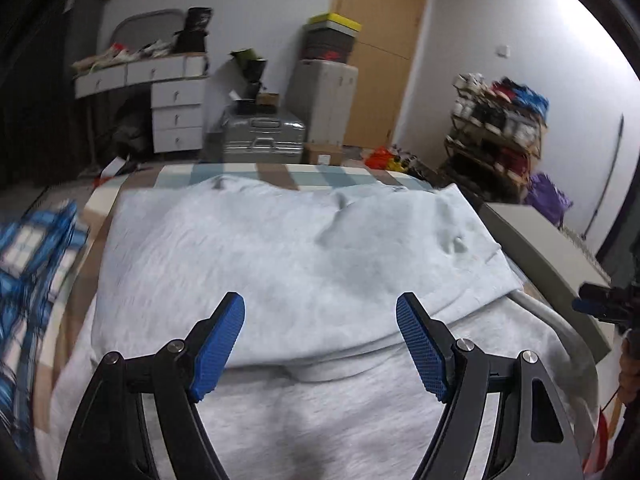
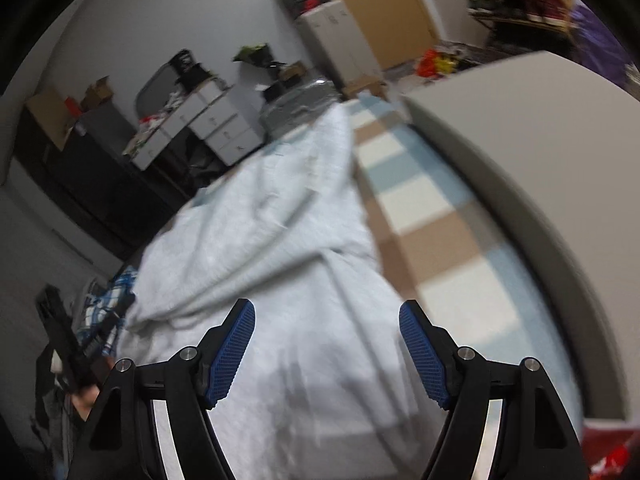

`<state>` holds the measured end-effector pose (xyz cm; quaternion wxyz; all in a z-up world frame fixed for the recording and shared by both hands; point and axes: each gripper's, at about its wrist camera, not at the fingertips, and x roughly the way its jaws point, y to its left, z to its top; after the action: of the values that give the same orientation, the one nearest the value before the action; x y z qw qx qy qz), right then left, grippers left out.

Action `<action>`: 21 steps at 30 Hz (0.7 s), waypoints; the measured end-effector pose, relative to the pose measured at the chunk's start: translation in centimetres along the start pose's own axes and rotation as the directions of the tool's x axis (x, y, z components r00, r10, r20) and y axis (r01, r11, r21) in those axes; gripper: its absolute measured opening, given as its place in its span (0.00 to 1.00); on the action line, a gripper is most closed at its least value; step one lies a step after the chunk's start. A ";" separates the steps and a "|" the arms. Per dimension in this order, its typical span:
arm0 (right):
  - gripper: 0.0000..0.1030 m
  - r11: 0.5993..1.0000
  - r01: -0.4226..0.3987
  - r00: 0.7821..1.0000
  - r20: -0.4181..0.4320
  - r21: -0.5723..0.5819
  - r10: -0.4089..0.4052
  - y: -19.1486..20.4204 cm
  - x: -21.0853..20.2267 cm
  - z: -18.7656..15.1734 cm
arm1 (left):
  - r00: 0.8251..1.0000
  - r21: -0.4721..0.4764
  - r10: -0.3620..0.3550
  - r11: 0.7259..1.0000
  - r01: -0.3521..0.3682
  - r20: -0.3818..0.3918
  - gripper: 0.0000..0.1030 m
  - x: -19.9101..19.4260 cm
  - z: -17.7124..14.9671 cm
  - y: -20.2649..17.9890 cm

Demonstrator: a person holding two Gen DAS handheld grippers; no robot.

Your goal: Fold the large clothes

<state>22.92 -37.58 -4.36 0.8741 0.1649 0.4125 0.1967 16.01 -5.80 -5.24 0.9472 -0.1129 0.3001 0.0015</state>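
Left wrist view: a checked bedsheet (image 1: 280, 172) fills the lower frame, my folded grey sweatshirt (image 1: 280, 248) across its centre. Right of it runs a grey headboard (image 1: 540, 248); a blue plaid garment (image 1: 32, 260) blurs at left. My left gripper (image 1: 320, 344) and right gripper (image 2: 326, 350) both gape wide, holding nothing.

Dim room, motion blur, fisheye vignette, glare possibly from upper right
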 end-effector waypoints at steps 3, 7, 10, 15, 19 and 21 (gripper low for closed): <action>0.73 0.998 -0.060 0.998 0.005 0.031 0.060 1.2 3.1 2.7 | 0.999 -0.061 0.002 0.998 0.001 0.054 0.73 0.4 -0.1 1.0; 0.73 0.996 -0.037 0.999 -0.008 0.083 0.038 0.6 7.7 5.5 | 0.997 -0.151 -0.043 0.987 0.051 0.057 0.73 0.8 -0.5 2.3; 0.72 0.985 0.007 0.998 -0.063 0.171 0.004 -1.4 10.8 6.0 | 0.997 -0.196 -0.064 0.978 0.073 0.052 0.73 0.4 -0.4 3.3; 0.68 0.984 0.021 0.998 -0.055 0.178 -0.011 -1.8 11.2 6.3 | 0.997 -0.221 -0.064 0.973 0.070 0.031 0.73 0.5 -0.5 3.9; 0.69 0.992 -0.006 1.000 0.014 0.124 0.004 -0.3 9.5 6.3 | 0.998 -0.219 -0.059 0.974 0.063 0.026 0.73 0.5 -0.6 3.5; 0.69 0.991 -0.058 0.997 -0.048 0.123 0.065 0.2 10.5 6.4 | 0.998 -0.216 -0.053 0.975 0.057 0.023 0.73 0.5 -0.6 3.2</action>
<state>34.03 -33.22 -7.32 0.8450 0.2253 0.4408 0.2023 15.90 -2.81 -6.68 0.9315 -0.2236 0.2867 0.0089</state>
